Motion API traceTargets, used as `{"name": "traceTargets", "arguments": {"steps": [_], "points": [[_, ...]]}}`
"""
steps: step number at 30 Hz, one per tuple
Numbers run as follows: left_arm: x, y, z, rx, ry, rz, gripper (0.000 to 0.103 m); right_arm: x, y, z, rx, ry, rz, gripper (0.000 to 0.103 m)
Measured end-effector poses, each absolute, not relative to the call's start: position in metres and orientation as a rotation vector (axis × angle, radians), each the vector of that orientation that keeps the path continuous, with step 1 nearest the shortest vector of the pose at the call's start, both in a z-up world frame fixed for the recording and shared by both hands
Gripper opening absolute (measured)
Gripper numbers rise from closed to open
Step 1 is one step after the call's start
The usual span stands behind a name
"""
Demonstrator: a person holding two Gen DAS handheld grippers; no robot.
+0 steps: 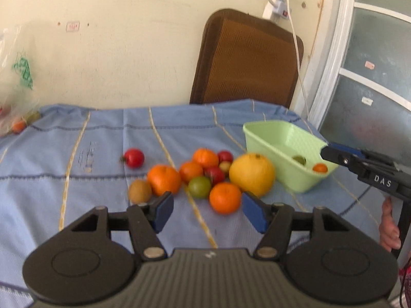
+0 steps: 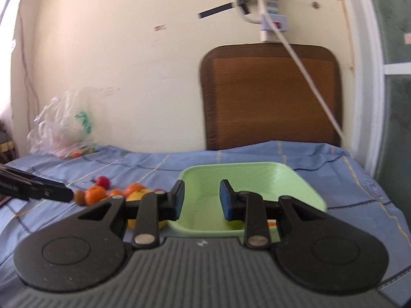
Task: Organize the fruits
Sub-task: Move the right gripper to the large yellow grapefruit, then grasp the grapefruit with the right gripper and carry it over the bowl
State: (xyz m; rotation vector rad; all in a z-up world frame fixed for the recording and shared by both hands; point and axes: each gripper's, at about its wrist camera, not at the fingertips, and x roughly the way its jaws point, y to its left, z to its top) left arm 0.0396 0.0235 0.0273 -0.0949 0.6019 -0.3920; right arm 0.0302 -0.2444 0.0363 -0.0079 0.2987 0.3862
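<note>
Fruit lies heaped on the blue cloth: several oranges, the nearest orange (image 1: 225,197), a large yellow citrus (image 1: 252,174), a green fruit (image 1: 199,186), a kiwi (image 1: 139,191), small red fruits, and a lone red tomato (image 1: 134,157) to the left. My left gripper (image 1: 206,211) is open and empty, just short of the heap. A light green basket (image 1: 272,138) at right holds a green fruit (image 1: 299,159) and a small orange one (image 1: 320,167). My right gripper (image 2: 201,200) is open and empty, hovering over the basket (image 2: 295,182); it also shows in the left wrist view (image 1: 327,152).
A brown chair back (image 1: 246,59) stands behind the table against the wall. A plastic bag (image 2: 61,128) with fruit lies at the far left. A white cable (image 1: 295,51) hangs by the chair. A window frame is at right.
</note>
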Motion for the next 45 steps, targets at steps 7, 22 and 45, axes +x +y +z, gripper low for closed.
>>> {"name": "traceTargets", "arguments": {"steps": [7,22,45], "points": [[0.034,0.024,0.019,-0.091,0.607,-0.432,0.062,0.046,-0.193,0.026,-0.178,0.383,0.473,0.042],[0.033,0.045,0.022,-0.156,0.596,-0.409,0.066,0.076,-0.145,0.011,-0.568,0.405,0.482,0.061],[0.040,-0.053,0.018,-0.116,0.700,-0.661,0.088,0.016,-0.203,0.023,-0.244,0.452,0.554,0.071]]}}
